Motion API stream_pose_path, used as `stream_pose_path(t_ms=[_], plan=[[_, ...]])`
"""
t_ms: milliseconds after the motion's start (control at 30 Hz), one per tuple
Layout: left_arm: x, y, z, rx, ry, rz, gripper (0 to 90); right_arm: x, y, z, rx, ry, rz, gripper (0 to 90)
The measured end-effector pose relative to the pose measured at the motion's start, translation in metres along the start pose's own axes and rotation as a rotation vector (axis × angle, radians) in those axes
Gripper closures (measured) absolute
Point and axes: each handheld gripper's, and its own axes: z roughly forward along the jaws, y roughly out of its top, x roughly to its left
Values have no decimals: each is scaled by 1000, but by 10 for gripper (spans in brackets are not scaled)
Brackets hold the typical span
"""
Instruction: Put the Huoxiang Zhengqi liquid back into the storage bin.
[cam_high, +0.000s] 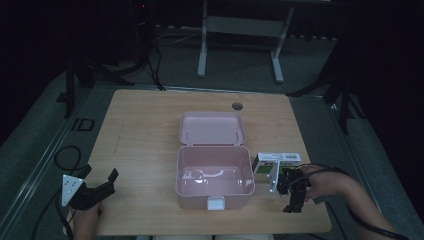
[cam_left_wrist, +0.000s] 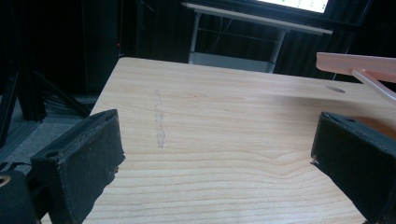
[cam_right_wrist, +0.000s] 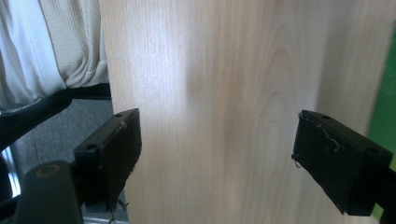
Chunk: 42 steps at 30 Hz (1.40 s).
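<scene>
An open pink box (cam_high: 214, 176) stands mid-table, its lid (cam_high: 212, 128) laid back behind it and a white latch at the front. A small white and green carton (cam_high: 277, 161) lies just right of the box. My right gripper (cam_high: 293, 196) hovers right in front of the carton and points down at the table. In the right gripper view it (cam_right_wrist: 217, 130) is open over bare wood, with the carton's green edge (cam_right_wrist: 385, 88) at the right. My left gripper (cam_high: 99, 176) stays open at the table's front left. In its own view it (cam_left_wrist: 217, 135) holds nothing.
The wooden table (cam_high: 145, 130) has a round cable hole (cam_high: 237, 106) near its far edge. The pink lid's edge (cam_left_wrist: 355, 64) juts in at the upper right of the left gripper view. Desk legs and cables stand on the floor beyond. A person's light clothing (cam_right_wrist: 51, 42) is near the front edge.
</scene>
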Motion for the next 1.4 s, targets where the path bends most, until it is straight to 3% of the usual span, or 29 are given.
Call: stream_pose_path(t_ms=[67, 400, 667, 967, 1033, 1400], plan=[[0, 0, 0, 1, 0, -1, 22, -2, 2, -9, -21, -12, -12, 138], [0, 0, 0, 2, -2, 0, 22, -11, 3, -34, -27, -68, -22, 152], [0, 0, 0, 3, -3, 1, 22, -33, -2, -61, -46, -119, 16, 155], [0, 0, 0, 3, -4, 1, 22, -57, -4, -69, -43, -148, 49, 187], [0, 0, 0, 3, -5, 1, 22, -57, -4, -69, -43, -148, 49, 190], [0, 0, 0, 4, -7, 1, 22, -86, 2, -54, 0, -148, 45, 309]])
